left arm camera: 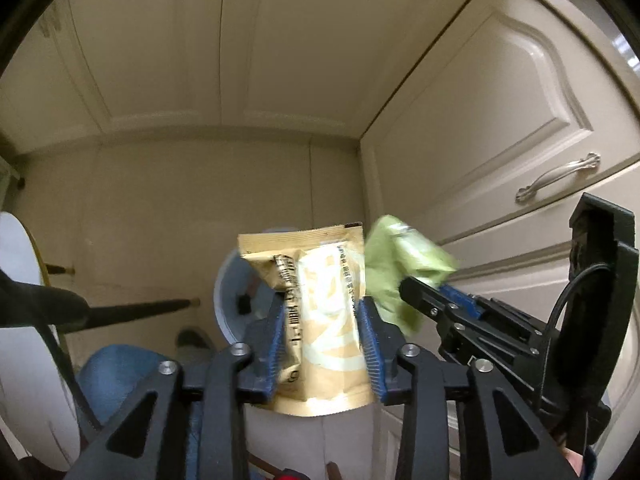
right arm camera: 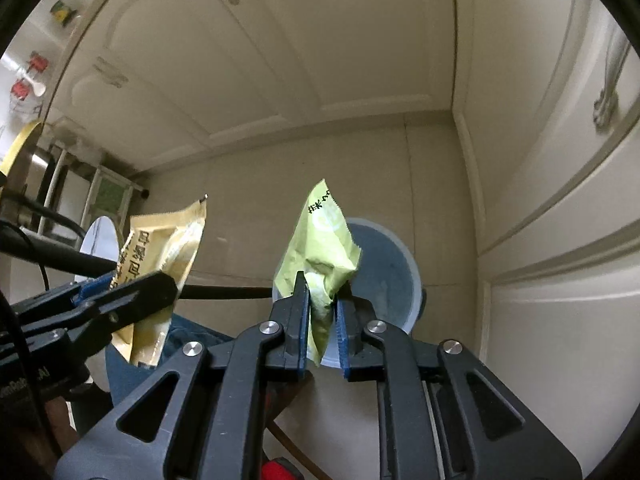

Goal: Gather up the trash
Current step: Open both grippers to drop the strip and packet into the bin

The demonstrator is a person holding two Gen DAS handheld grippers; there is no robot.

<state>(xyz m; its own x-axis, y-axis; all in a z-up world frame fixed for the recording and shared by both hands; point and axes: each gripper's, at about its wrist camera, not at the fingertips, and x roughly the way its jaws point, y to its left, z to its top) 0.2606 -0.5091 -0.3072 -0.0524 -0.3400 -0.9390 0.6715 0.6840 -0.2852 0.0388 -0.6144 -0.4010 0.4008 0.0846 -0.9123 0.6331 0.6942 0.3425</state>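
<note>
Pointing steeply down toward the floor, both tongs carry wrappers above a pale blue bin (right arm camera: 384, 276) that stands on the beige floor tiles (left arm camera: 160, 208) in the corner of cream cabinet doors (left arm camera: 472, 128).

In the left wrist view the left tongs (left arm camera: 324, 312) hold a tan snack pouch (left arm camera: 320, 280) between their blue pads (left arm camera: 370, 344); the pouch touches both pads and stands upright, its top edge at 12 o'clock from the fingertips. The bin's rim shows behind it, toward 10 o'clock.

The right tongs (right arm camera: 322, 292) are clenched on a crumpled green wrapper (right arm camera: 320, 248), whose pointed top rises at 12 o'clock; the bin's opening lies just behind, toward 2 o'clock. From that camera the left tongs and tan pouch appear at 9 o'clock; from the left camera the right tongs and green wrapper sit at 3 o'clock, the two wrappers just beside each other.

A curved metal handle (left arm camera: 556, 178) shows on a drawer at 2 o'clock in the left view.
</note>
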